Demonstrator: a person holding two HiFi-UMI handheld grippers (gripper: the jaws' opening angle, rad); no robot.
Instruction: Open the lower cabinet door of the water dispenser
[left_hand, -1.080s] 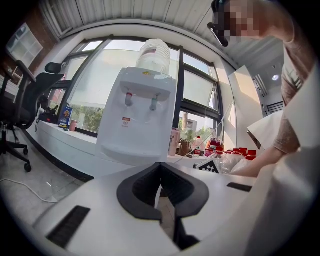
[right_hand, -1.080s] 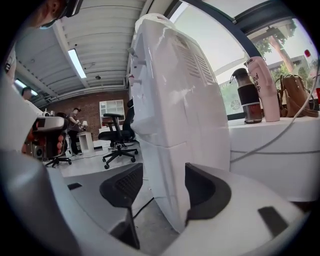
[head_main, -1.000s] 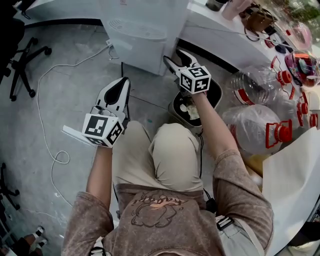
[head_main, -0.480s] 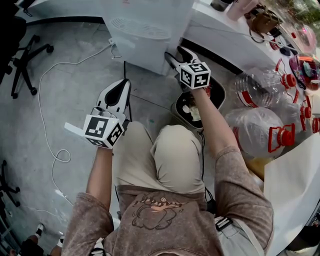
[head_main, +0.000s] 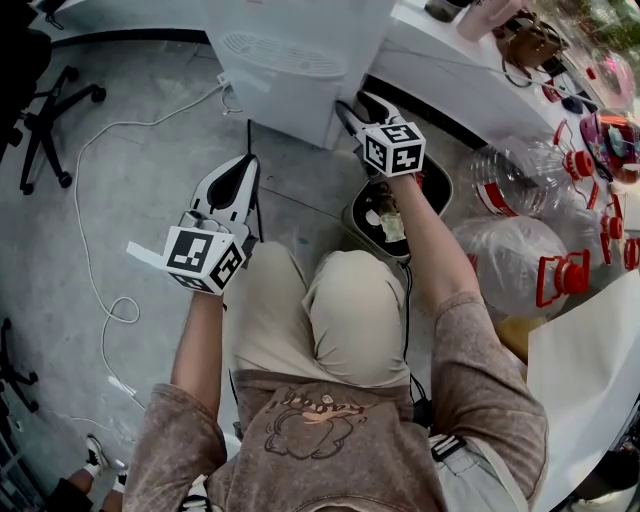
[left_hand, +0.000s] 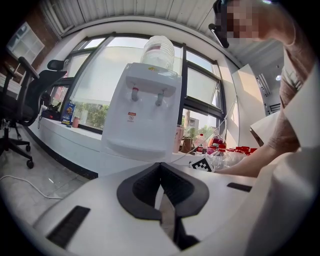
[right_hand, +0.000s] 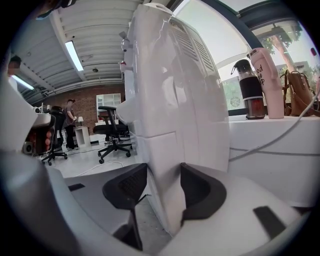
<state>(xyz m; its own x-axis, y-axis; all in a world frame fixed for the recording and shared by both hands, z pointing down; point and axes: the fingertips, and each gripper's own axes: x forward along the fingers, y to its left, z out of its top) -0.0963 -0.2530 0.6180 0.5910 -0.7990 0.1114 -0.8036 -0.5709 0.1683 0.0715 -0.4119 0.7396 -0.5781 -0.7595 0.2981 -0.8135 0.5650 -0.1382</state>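
The white water dispenser (head_main: 290, 60) stands at the top of the head view, its lower cabinet door (head_main: 285, 105) facing me. My right gripper (head_main: 354, 108) is at the door's right corner. In the right gripper view its jaws have just been closing, and my right gripper (right_hand: 162, 172) has the door's white edge (right_hand: 167, 145) filling the gap between the black pads (right_hand: 197, 192), both against the panel. My left gripper (head_main: 238, 180) hangs over the floor short of the dispenser, shut and empty. The left gripper view shows the dispenser (left_hand: 145, 115) ahead beyond my left gripper (left_hand: 161, 167).
A black bin (head_main: 385, 215) with rubbish sits below my right arm. Large water bottles (head_main: 510, 260) with red handles lie at the right. A white cable (head_main: 95, 230) runs across the grey floor, an office chair (head_main: 45, 110) stands at the left, and a white counter (head_main: 450, 70) lies behind.
My right gripper has moved forward and a little down to the dispenser's lower right corner, and its jaws have narrowed around the door's edge. The left gripper has stayed put.
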